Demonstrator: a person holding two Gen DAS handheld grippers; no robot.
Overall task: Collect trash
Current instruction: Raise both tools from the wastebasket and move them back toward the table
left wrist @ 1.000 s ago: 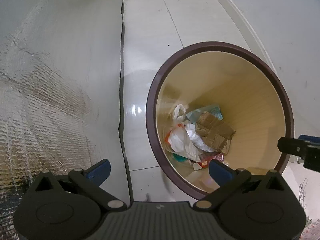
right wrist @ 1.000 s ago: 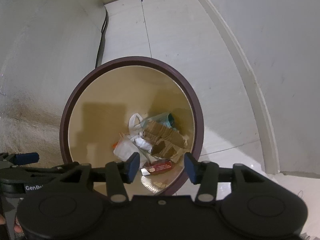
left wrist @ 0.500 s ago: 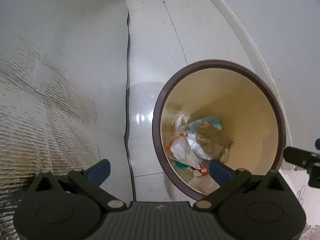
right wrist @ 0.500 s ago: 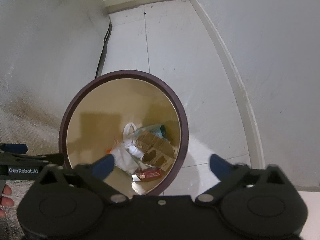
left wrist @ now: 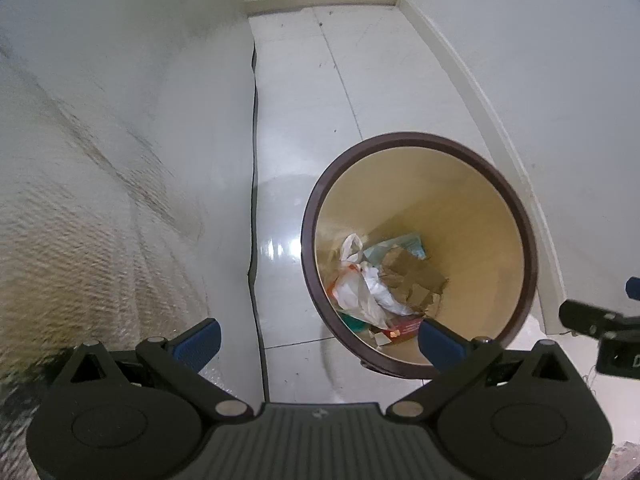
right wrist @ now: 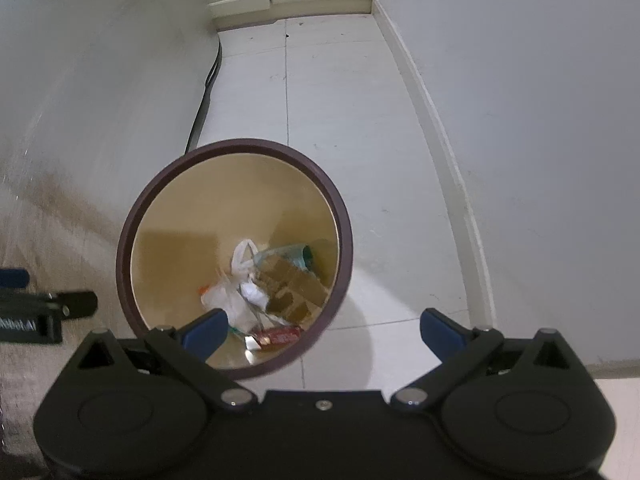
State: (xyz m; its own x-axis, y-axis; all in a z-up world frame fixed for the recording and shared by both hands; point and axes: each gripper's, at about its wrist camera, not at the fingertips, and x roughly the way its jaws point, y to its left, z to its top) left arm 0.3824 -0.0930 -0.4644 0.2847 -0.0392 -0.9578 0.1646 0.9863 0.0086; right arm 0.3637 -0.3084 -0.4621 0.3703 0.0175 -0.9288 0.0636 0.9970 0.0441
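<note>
On the floor: round brown-rimmed trash bin point(left wrist: 520, 216) beside the right wall
Bin contents: white plastic bag point(right wrist: 236, 300), torn cardboard point(left wrist: 416, 280), red wrapper point(right wrist: 280, 335) at the bottom
Left gripper point(left wrist: 318, 338): released, jaws wide, nothing between them
Right gripper point(right wrist: 324, 330): released, jaws wide, empty, above the bin's near rim

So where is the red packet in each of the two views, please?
Left wrist: the red packet lies at the bin's bottom, right of centre, beside the right blue fingertip.
Right wrist: the red packet sits low, left of centre.
Shared landmark: the brown cardboard just above it.
</note>
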